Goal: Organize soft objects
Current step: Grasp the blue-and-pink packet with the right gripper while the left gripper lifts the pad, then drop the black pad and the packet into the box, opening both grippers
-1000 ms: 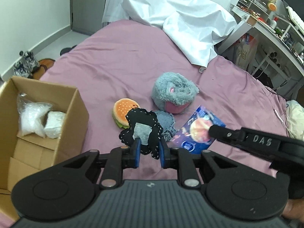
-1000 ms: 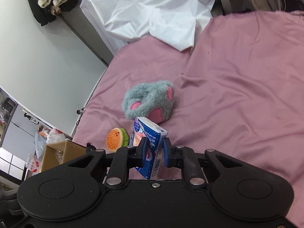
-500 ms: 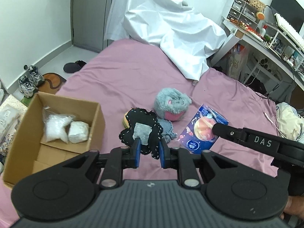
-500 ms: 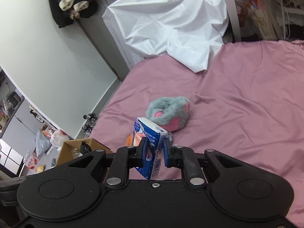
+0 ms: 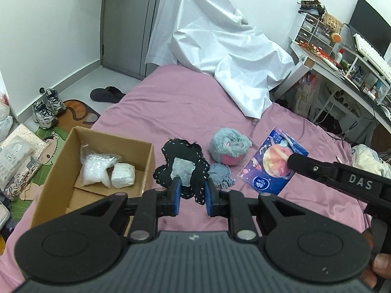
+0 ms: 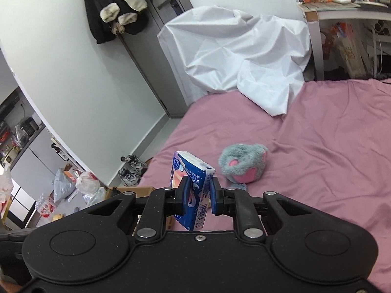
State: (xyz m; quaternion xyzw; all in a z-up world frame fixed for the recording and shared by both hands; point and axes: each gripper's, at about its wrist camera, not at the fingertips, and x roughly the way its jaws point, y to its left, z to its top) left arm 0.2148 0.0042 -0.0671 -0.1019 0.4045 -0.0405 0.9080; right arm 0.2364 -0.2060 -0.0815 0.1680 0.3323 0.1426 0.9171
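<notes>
Left wrist view: the left hand-held gripper [image 5: 191,196] pinches a black stitched plush [image 5: 182,167] with a grey patch, lifted above the pink bed [image 5: 171,102]. At ten o'clock from it an open cardboard box [image 5: 61,171] sits on the bed's edge, holding two white packets [image 5: 107,169]. At two o'clock a grey-and-pink fluffy toy [image 5: 229,146] and a small grey knit piece [image 5: 221,174] lie on the bed. At three o'clock the right hand-held gripper [image 5: 297,160] carries a blue tissue pack [image 5: 272,164].

Right wrist view: that gripper [image 6: 198,195] clamps the tissue pack [image 6: 190,185] upright, with the fluffy toy [image 6: 242,166] at one o'clock and the box rim [image 6: 133,190] at nine o'clock.

Both items appear mid-carry; the next move likely calls for swinging each over the box and releasing it inside.
</notes>
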